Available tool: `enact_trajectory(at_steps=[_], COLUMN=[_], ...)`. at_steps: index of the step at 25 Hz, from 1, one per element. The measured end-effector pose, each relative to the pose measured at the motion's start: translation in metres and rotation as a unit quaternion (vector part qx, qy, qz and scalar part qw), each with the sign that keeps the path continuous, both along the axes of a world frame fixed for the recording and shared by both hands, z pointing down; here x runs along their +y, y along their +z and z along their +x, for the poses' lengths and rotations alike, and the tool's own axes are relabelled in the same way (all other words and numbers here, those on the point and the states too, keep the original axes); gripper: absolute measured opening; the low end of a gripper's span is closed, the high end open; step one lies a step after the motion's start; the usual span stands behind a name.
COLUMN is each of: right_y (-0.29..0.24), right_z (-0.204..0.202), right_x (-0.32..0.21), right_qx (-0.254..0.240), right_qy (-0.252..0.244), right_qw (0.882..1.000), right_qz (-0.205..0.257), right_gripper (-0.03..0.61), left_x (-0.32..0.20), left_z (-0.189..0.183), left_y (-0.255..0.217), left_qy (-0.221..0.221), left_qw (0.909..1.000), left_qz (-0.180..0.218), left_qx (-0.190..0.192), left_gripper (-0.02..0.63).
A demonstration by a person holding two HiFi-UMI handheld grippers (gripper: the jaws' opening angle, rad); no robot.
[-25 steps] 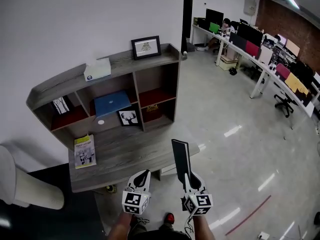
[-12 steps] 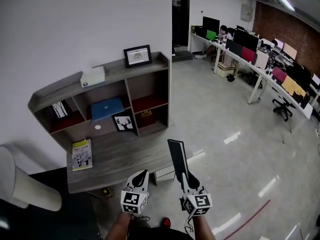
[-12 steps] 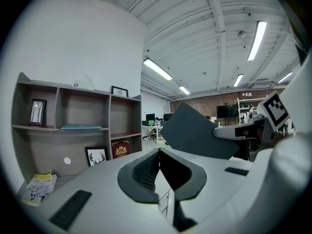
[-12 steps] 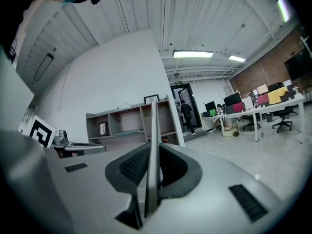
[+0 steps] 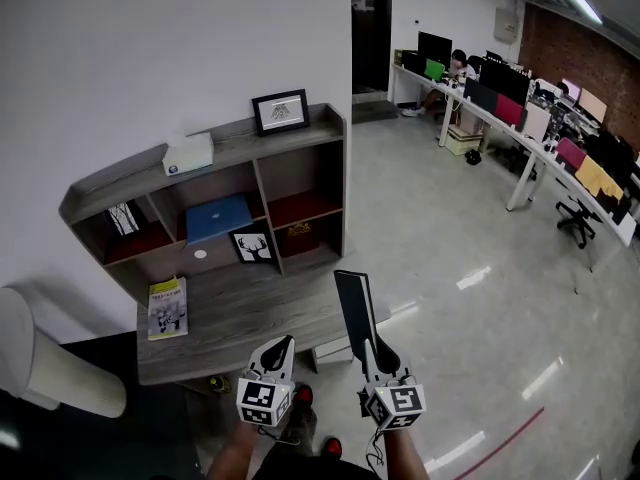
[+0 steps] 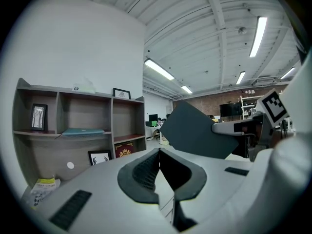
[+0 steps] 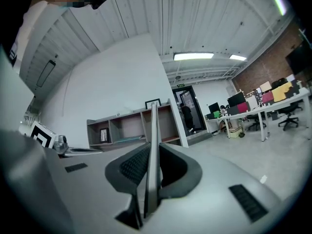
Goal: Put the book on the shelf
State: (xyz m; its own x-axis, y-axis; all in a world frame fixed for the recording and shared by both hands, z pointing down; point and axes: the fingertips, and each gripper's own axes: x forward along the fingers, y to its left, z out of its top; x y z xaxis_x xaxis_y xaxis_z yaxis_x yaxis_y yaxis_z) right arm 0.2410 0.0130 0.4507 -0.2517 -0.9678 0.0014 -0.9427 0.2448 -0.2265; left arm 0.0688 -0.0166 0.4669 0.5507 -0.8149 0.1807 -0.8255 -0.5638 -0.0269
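Down at the bottom of the head view, the left gripper (image 5: 283,347) and the right gripper (image 5: 366,348) sit side by side in front of the person, both pointing roughly level toward the wooden shelf (image 5: 300,133) against the white wall. From this view the book (image 5: 355,306) shows as a dark, plain slab standing out beyond the right jaws, held in the air well short of the shelf. The right gripper view shows the same book edge-on, a thin strip with the two ribbed pads pressed against its sides. The left gripper view alone shows its broad dark cover, tilted, with the right gripper clamped on one corner. That view also shows the left jaws meeting at their tips with nothing between them. Only the head view takes in the low ledge in front of the shelf, where a yellow booklet (image 5: 167,307) lies flat. It also shows a tissue box (image 5: 188,152) and a picture frame (image 5: 280,111) on the shelf's top board, and a blue laptop (image 5: 218,216) in a middle compartment.
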Motion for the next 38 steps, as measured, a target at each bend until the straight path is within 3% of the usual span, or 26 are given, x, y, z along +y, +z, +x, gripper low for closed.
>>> enact_trajectory(at_steps=[12,25,31,38], right_y=[-0.011,-0.058,-0.069,-0.078], right_z=[0.001,-0.025,-0.047,-0.081], right_x=[-0.106,-0.238,-0.282,-0.311], right_qx=[0.029,0.161,0.242,0.404], right_qy=[-0.009,-0.015,-0.022,-0.019], right_qw=[1.000,0.986,0.967,0.910], right_qz=[0.004,0.049,0.079,0.097], right_gripper=[0.075,0.075,0.075,0.075], left_x=[-0.107,-0.226,-0.261,-0.289], left_z=[0.013,0.003,-0.014,-0.028], left_y=[0.001,-0.011,-0.007,0.000], left_qy=[0.018,0.033,0.028,0.026], left_qw=[0.9998,0.9988,0.9989,0.9989], left_qz=[-0.002,0.003,0.001,-0.003], left_qx=[0.011,0.035,0.037,0.039], left_gripper=[0.006,0.006,0.006,0.006])
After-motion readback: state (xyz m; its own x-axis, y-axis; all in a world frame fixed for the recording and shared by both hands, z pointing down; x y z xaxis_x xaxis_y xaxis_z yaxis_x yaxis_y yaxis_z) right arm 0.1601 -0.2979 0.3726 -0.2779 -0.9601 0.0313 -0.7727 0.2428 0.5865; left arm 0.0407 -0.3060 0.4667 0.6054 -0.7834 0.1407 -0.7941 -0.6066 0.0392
